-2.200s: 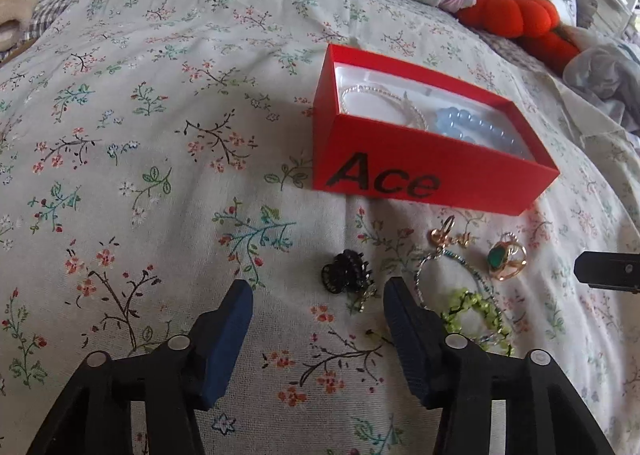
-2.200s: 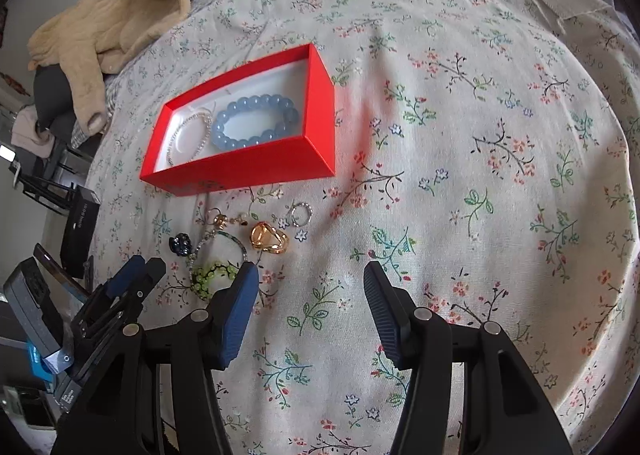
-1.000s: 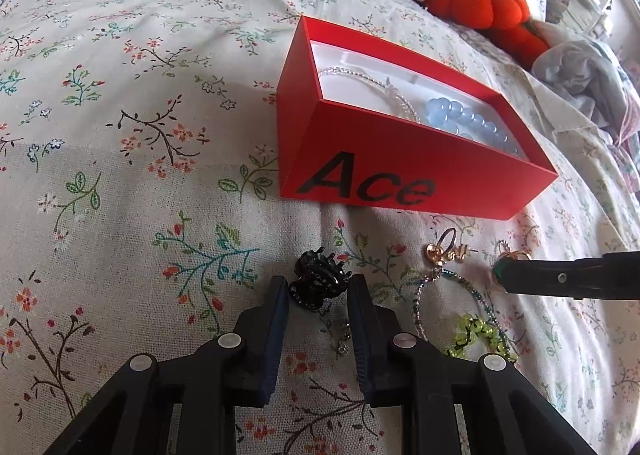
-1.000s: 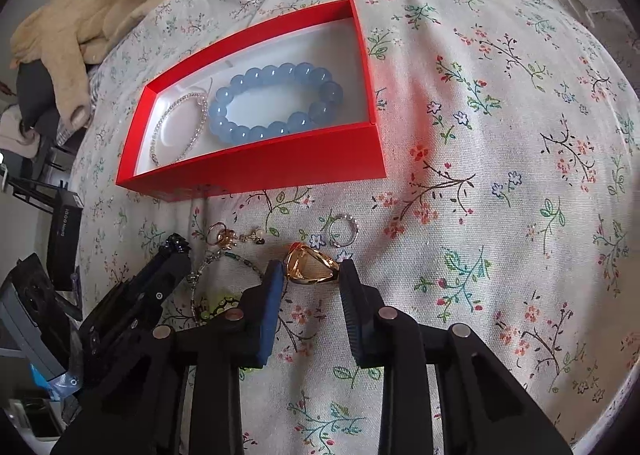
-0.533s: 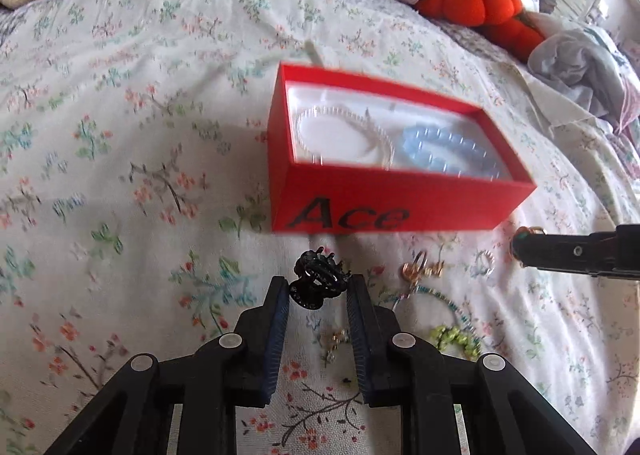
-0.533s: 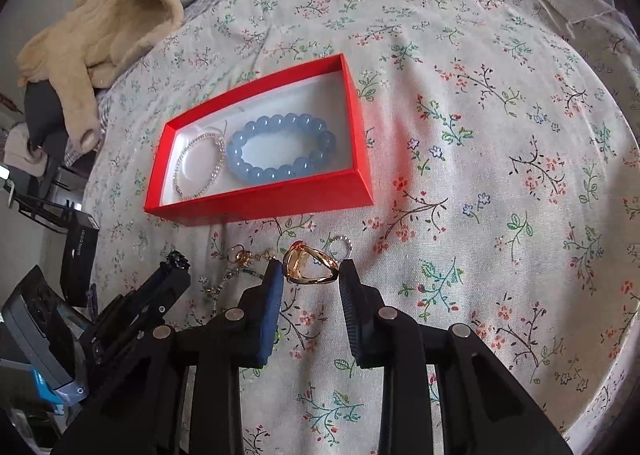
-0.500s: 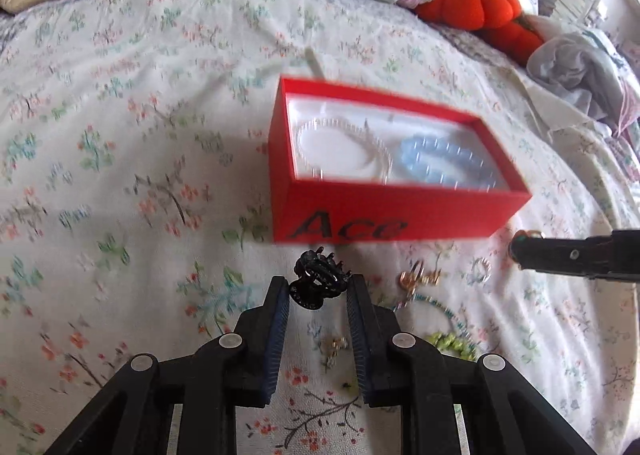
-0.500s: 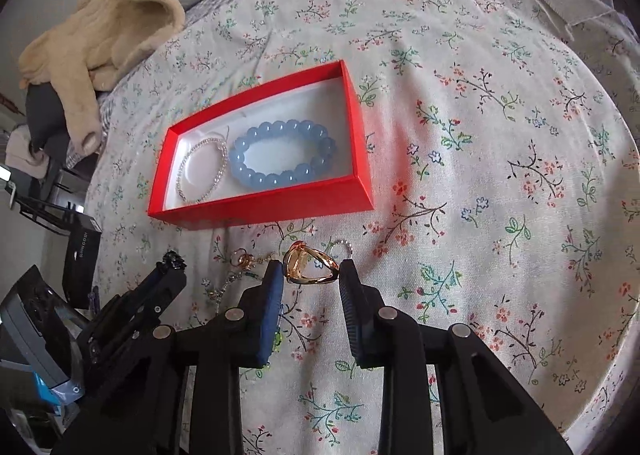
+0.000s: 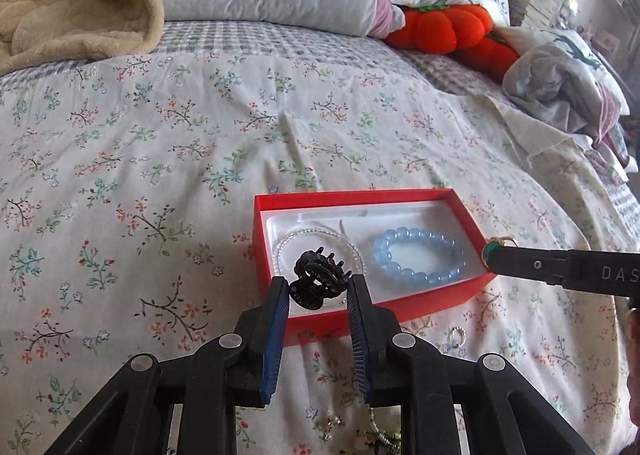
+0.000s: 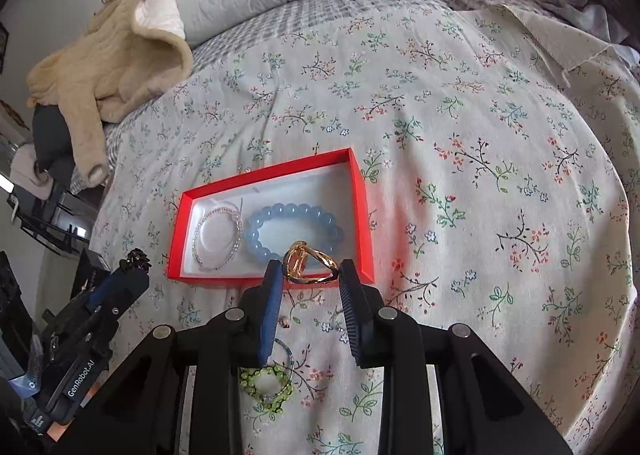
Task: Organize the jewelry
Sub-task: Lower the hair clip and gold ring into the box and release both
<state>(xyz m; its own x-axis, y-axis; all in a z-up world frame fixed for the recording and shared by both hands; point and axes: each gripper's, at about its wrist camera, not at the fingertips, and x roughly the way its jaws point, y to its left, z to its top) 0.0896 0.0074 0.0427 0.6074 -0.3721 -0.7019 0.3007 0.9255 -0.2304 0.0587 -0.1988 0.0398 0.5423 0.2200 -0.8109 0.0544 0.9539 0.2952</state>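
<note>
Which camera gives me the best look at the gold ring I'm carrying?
The right wrist view: the gold ring sits close, pinched in the right tongs. The left wrist view shows only a sliver of it at the tip of those tongs.

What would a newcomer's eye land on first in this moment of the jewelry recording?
Probably the red box in the middle of the floral bedspread, with a blue bead bracelet and a thin pearly bracelet inside. Next, each gripper's load near the box: the left gripper grips a black claw clip, the right gripper a gold ring. Orange pumpkin plushies glow by the pillows.
</note>
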